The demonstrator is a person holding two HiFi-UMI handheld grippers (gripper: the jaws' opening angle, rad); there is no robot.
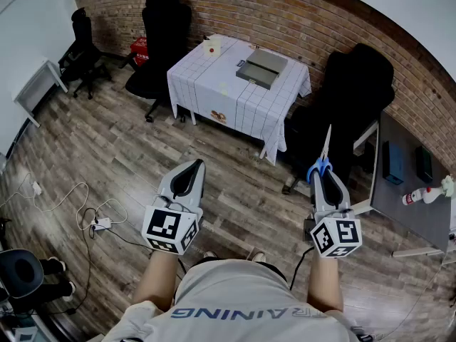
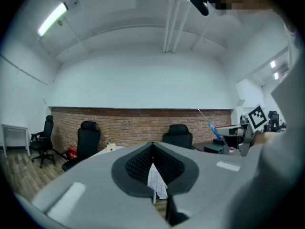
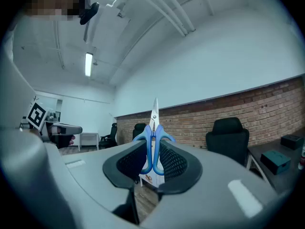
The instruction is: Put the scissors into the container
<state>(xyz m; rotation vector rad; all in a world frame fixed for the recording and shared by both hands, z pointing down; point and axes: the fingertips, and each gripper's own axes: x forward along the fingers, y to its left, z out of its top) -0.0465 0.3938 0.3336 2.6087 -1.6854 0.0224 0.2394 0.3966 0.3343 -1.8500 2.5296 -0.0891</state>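
While the blue-handled scissors stand upright between the fingers of my right gripper, their handle loops are pinched between the pads and the blades point up and away from me. In the head view the scissors hang over the wooden floor, well apart from the grey container. That container lies flat on the far desk, which is draped in a white checked cloth, with a small white object near the desk's back-left corner. My left gripper is level with the right one, and its fingers meet at their tips with nothing between them. Black office chairs stand beside the desk, in front of a brick wall. A second, dark desk at my right carries a spray bottle. White cables trail over the floor at my left.
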